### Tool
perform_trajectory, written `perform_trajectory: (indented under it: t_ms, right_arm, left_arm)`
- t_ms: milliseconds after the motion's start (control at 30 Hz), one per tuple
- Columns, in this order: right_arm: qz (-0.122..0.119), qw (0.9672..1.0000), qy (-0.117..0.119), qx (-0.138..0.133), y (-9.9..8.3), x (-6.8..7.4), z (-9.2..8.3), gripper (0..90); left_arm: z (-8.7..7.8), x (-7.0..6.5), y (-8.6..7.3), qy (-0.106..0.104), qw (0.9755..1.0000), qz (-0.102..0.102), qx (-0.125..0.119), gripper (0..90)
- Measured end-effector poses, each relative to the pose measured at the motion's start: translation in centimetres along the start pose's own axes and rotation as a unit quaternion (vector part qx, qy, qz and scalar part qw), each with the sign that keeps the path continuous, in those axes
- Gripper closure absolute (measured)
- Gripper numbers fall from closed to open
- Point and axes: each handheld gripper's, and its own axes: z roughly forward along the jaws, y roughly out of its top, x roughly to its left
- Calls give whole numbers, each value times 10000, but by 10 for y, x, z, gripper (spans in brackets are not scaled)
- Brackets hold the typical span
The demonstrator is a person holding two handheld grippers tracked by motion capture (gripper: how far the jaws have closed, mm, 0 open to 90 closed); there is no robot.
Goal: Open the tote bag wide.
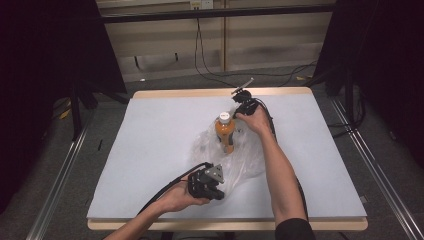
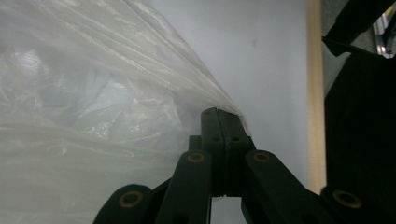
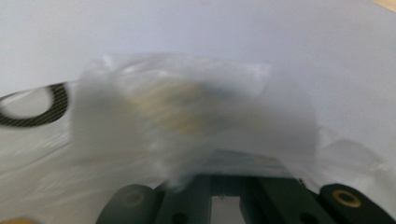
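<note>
The left tongs (image 1: 216, 192) are seen clamped on a gathered edge of the clear plastic bag (image 1: 235, 155), near the front edge of the tabletop (image 1: 150, 140); in the left gripper view the jaws are pressed flat together with the film (image 2: 116, 107) pinched at their tips. The right tongs (image 1: 241, 111) are closed on the bag's far side, towards the back edge, film draped over them (image 3: 196, 121). An orange bottle (image 1: 225, 131) with a white cap is stood upright inside the bag, near the tabletop's centre.
</note>
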Motion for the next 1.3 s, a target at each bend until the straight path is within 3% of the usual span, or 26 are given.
perform_trajectory:
  t_ms: [67,100,133,167,233,300,333,533,633,700,767,800,967,1033,1100,1133,1167,1267,1300]
  right_arm:
    - [-6,9996,179,-210,-3,2,-8,900]
    - [-10,9988,283,-397,-5,2,-15,900]
    - [-10,9984,324,-473,-6,3,-20,900]
    - [-10,9984,324,-473,-6,3,-20,900]
    - [-110,9967,441,-669,-9,5,-34,900]
    - [-120,9947,556,-858,-10,7,-43,900]
    - [-128,9942,579,-903,-11,8,-48,900]
    - [-288,9894,681,-1253,-15,15,-74,900]
    - [-378,9891,614,-1284,-20,19,-87,900]
    - [-418,9880,666,-1326,-25,19,-95,900]
    - [-461,9869,753,-1353,-31,20,-101,900]
    - [-494,9866,852,-1301,-34,21,-103,900]
    - [-794,9878,900,-990,-48,35,-98,900]
    - [-814,9887,901,-879,-52,38,-90,900]
    - [-805,9889,937,-821,-56,38,-83,900]
    - [-792,9891,954,-790,-58,38,-79,900]
    - [-792,9891,954,-790,-58,38,-79,900]
    - [-849,9904,941,-558,-67,38,-63,900]
    - [-771,9913,960,-457,-73,36,-58,900]
  left_arm:
    - [-2,6,-2,17,9997,-181,-145,900]
    - [-5,11,-3,-107,9996,-218,-162,900]
    - [-9,15,-4,86,9990,-317,-300,900]
    - [-9,15,-4,86,9990,-317,-300,900]
    - [-14,17,-4,130,9977,-389,-544,900]
    - [-21,18,-3,98,9977,-386,-543,900]
    - [-23,17,-3,248,9966,-412,-666,900]
    - [-42,24,1,405,9934,-514,-938,900]
    - [-52,27,3,497,9914,-534,-1091,900]
    - [-58,30,3,530,9914,-508,-1086,899]
    - [-63,32,4,582,9896,-559,-1191,897]
    - [-65,34,5,580,9885,-572,-1275,896]
    - [-79,47,20,798,9845,-558,-1460,900]
    - [-82,57,27,887,9844,-563,-1408,900]
    - [-79,70,31,1094,9864,-536,-1107,900]
    - [-71,85,30,1168,9858,-679,-1002,900]
    - [-71,85,30,1168,9858,-679,-1002,900]
    - [-51,105,21,1352,9863,-862,-379,900]
    - [-45,111,16,1418,9846,-974,-306,900]
